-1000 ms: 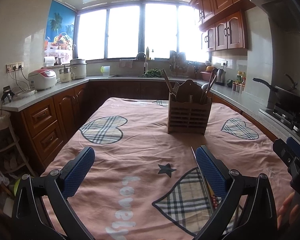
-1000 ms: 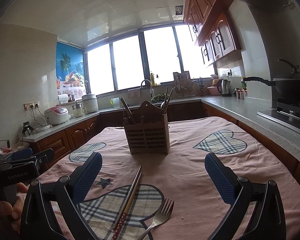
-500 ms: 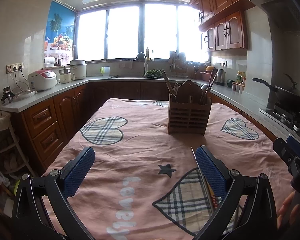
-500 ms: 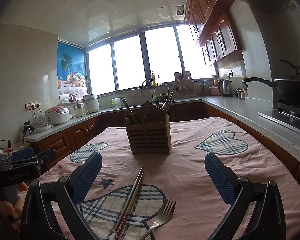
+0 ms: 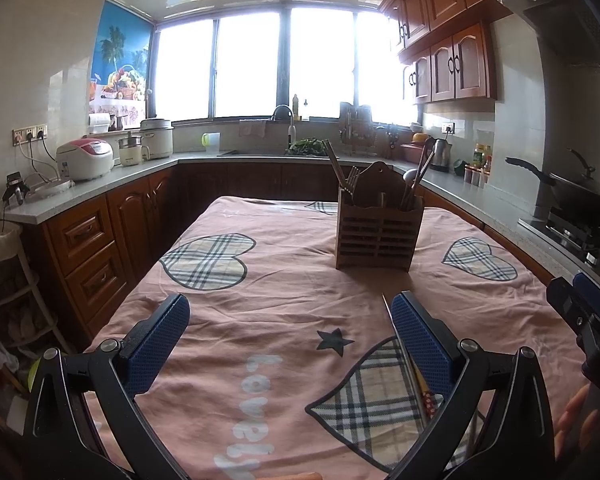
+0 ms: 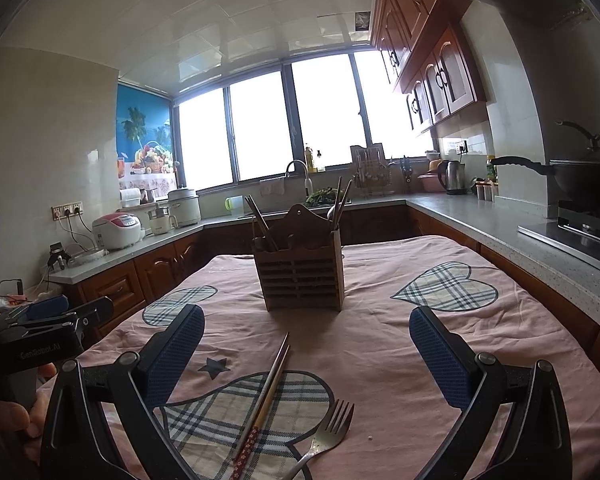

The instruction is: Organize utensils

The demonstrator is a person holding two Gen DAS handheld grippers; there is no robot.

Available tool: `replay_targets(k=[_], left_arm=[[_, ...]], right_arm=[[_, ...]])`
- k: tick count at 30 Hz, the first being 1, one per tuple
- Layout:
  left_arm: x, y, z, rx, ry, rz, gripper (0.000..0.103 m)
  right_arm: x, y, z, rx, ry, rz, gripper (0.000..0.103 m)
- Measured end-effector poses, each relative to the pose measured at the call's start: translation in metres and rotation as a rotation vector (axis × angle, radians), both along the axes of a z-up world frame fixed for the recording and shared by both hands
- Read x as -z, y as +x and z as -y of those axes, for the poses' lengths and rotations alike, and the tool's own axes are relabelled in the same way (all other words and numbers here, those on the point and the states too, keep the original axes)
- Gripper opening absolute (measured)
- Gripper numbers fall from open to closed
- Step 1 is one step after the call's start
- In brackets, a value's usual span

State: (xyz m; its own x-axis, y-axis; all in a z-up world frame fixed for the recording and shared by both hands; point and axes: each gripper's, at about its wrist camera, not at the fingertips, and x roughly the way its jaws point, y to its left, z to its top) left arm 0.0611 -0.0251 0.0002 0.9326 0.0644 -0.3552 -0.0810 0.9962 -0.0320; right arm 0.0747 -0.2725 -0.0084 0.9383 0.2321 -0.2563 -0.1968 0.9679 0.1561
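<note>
The table (image 6: 380, 344) fills most of what I see, draped in a pink cloth (image 5: 284, 292) printed with plaid hearts and a dark star; kitchen counters run around it on three sides, with a black wok (image 6: 580, 182) on the stove to my right. Toward the far middle of the table stands the wooden utensil holder (image 6: 302, 276), upright, with chopsticks and a few handles poking out of its top compartments; I cannot tell which compartment holds what. My right gripper (image 6: 306, 346) hangs above the near part of the cloth, fingers spread wide and gripping nothing; my left gripper (image 5: 290, 334) is the same, released and empty, with its blue pads well apart. Between the right gripper's fingers lies a pair of chopsticks (image 6: 268, 390), side by side, pointing toward the holder, their red patterned ends nearest me; just to their right lies a metal fork (image 6: 330, 434), tines toward the holder, resting on a plaid heart.
</note>
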Motion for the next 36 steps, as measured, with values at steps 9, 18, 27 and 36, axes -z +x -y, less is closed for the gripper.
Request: replay_targets(k=[9, 18, 27, 36], left_arm=[[-0.0008, 0.0000, -0.0005, -0.004, 0.001, 0.001, 0.103], [-0.0017, -0.0007, -0.0002, -0.003, 0.001, -0.001, 0.103], [-0.0031, -0.0010, 0.0003, -0.002, 0.005, 0.001, 0.103], [-0.0033, -0.0018, 0.0021, 0.001, 0.007, 0.008, 0.103]], right_arm=[[0.0002, -0.0004, -0.0002, -0.004, -0.002, 0.000, 0.103], [0.0000, -0.0005, -0.0006, -0.005, 0.000, 0.000, 0.103], [-0.0048, -0.0011, -0.0036, -0.012, -0.002, 0.008, 0.103], [-0.0082, -0.0034, -0.0029, -0.016, 0.002, 0.016, 0.103]])
